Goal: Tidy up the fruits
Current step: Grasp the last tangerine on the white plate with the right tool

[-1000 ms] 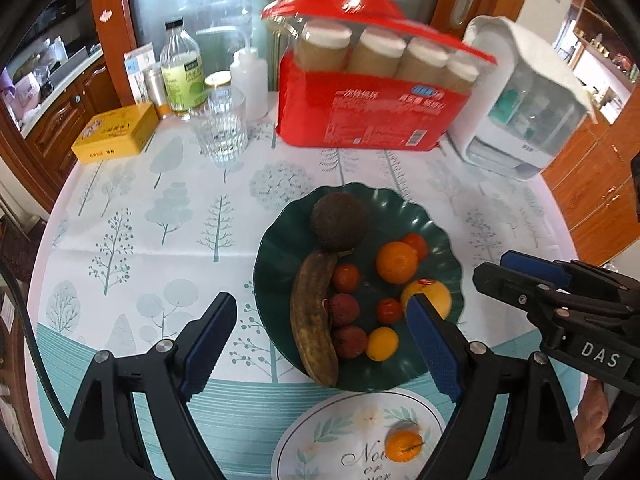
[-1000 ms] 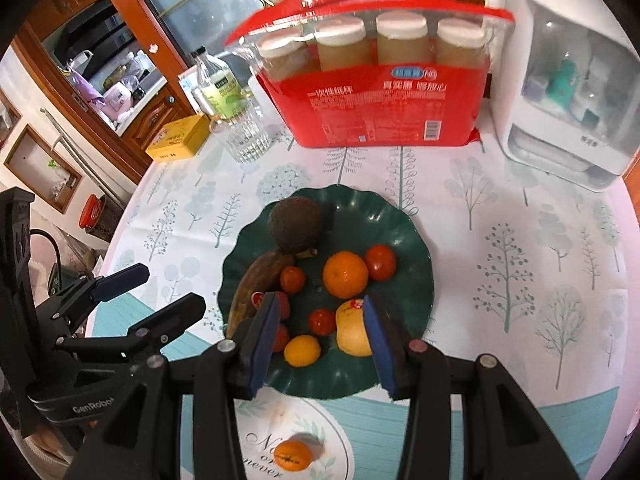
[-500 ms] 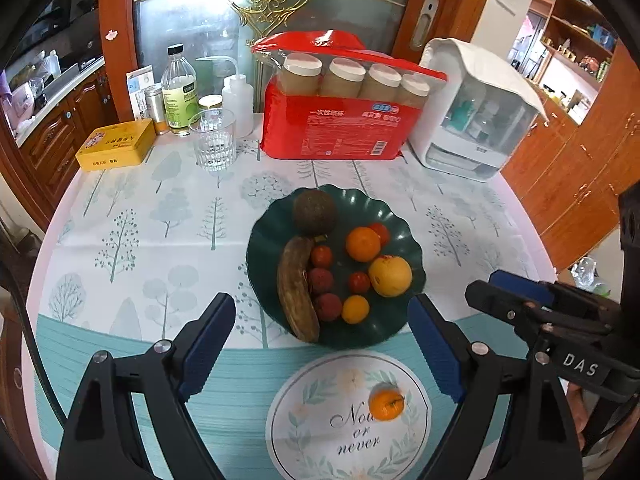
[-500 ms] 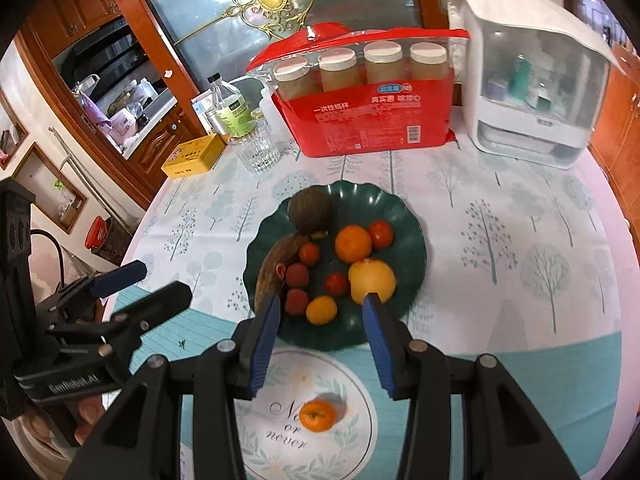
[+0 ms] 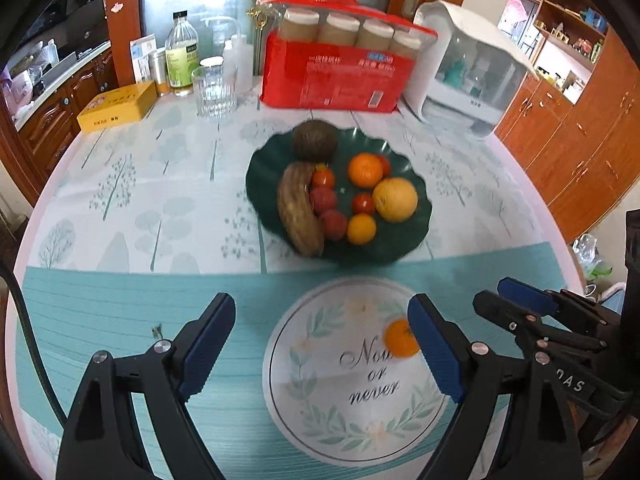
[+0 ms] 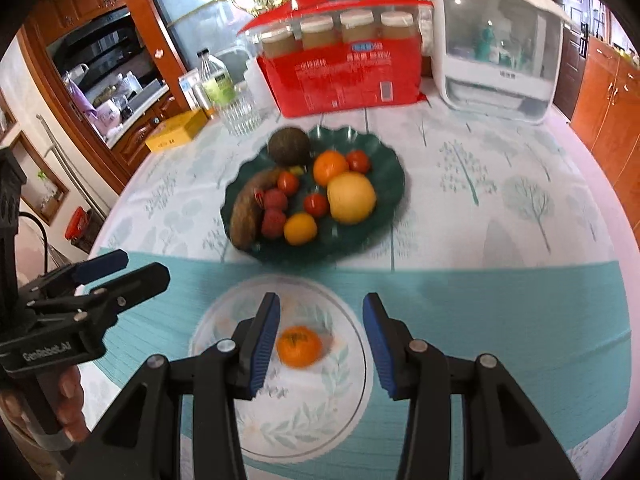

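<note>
Broadly, the desk (image 5: 120, 208) carries a green plate (image 5: 404, 240) filled with a banana (image 5: 298, 208), an avocado (image 5: 314, 140), oranges and small red fruits. Nearer, a white plate (image 6: 320, 412) holds one tangerine (image 6: 299, 346). Only the right wrist view shows a hand (image 6: 66, 404). Left gripper (image 5: 320, 344) fingers gape wide, empty; right gripper (image 6: 320, 344) fingers stand partly open, empty, framing the tangerine.

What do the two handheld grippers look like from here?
Both are black, with triangular linkage arms, silver rivets and ribbed blue pads. The left gripper bears white "GenRobot.AI" lettering on its body and has a black cable beside it. The right gripper carries white "DAS" lettering, seen from the left wrist.
</note>
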`<state>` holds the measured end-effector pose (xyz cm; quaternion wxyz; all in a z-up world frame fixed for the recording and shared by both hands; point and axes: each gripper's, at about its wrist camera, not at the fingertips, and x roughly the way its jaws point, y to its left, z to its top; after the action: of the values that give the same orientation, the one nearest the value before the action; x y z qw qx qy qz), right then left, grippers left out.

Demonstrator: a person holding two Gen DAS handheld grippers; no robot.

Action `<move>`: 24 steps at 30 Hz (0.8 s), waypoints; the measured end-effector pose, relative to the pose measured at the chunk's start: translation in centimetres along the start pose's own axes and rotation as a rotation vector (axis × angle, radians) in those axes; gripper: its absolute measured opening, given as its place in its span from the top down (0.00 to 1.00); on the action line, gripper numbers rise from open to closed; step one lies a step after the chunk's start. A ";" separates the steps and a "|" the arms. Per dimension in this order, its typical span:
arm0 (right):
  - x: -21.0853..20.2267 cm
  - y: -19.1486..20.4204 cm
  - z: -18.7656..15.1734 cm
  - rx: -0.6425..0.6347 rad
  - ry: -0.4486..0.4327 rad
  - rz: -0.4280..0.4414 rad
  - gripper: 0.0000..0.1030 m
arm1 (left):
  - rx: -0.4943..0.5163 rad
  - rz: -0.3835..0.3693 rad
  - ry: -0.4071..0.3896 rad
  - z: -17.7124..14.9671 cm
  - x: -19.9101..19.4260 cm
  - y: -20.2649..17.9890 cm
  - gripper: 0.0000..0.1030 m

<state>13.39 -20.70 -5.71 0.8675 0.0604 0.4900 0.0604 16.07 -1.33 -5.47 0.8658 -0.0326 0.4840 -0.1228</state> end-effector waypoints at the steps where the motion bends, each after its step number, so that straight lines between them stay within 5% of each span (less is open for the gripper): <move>1: 0.4 0.0 -0.7 0.000 0.010 -0.001 0.58 | 0.003 0.008 0.000 -0.6 0.2 0.1 0.15; 10: 3.8 1.4 -4.2 -0.047 0.064 0.000 0.58 | -0.005 0.062 0.050 -4.0 3.0 0.8 0.15; 24: 7.2 2.9 -4.4 -0.095 0.085 -0.008 0.58 | -0.060 0.096 0.118 -5.5 6.4 2.7 0.15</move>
<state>13.14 -16.49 -13.61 0.8480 0.0147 0.5233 0.0828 15.10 0.05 -14.12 0.8393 -0.0281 0.5387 -0.0681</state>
